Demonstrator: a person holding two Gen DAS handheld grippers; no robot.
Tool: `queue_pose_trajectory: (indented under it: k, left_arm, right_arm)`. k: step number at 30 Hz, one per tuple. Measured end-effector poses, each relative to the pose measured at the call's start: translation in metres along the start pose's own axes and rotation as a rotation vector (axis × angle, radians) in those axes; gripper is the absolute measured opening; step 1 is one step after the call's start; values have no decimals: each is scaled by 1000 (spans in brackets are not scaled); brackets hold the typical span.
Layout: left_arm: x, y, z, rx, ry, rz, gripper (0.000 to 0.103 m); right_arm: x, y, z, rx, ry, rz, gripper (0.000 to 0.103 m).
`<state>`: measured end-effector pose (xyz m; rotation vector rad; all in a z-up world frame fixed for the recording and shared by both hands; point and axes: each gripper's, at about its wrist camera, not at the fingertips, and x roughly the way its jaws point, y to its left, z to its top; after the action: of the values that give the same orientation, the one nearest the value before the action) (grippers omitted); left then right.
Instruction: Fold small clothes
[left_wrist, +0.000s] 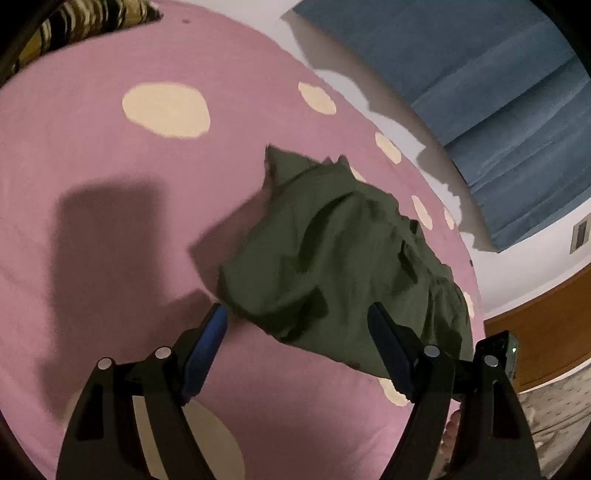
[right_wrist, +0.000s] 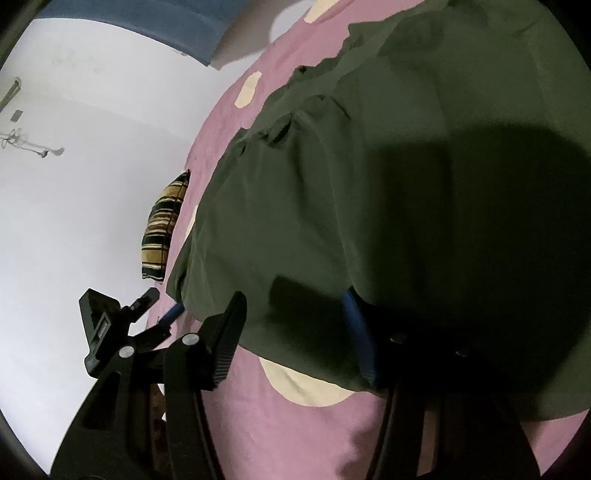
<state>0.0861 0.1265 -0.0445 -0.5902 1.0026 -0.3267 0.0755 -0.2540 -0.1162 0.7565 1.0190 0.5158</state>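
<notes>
Left wrist view: bare pink bedsheet (left_wrist: 92, 177) fills left and centre w/ room to pass, rumpled olive-green garment (left_wrist: 332, 258) blocks centre-right, striped pillow (left_wrist: 74, 26) sits upper left, blue curtain (left_wrist: 498, 110) upper right.

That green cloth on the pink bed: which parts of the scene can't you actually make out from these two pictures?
- What garment the green cloth is: crumpled in the left wrist view, cut off by the frame edge in the right.
- Its near right edge in the right wrist view: lost in dark shadow around the right gripper.
- Bed sheet beneath the cloth: covered.
- Striped pillow: partly cut off in both views.
</notes>
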Motion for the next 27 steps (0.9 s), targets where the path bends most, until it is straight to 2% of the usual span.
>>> queue_pose_trajectory:
  k: [6,10,15,19,22,27]
  left_arm:
    - [31,0,3,-21,22,28,77]
    - [44,-1,11,-37,-9,28,77]
    - [59,-12,16,-7,-39,115,46]
    - [56,-19,15,9,-51,153,42]
    - [55,-19,14,25,-49,161,42]
    - [56,-17,14,32,-47,166,42]
  right_arm:
    - [-7,4,-6,-1,-15,8,54]
    - [-13,1,-7,-9,-27,14,54]
    - [-8,-2,-16,-10,-34,14,54]
    - [-5,1,-19,-16,-41,17,54]
    - [-13,7,-15,12,-48,-16,55]
    - [-30,35,23,-52,-118,-41,62]
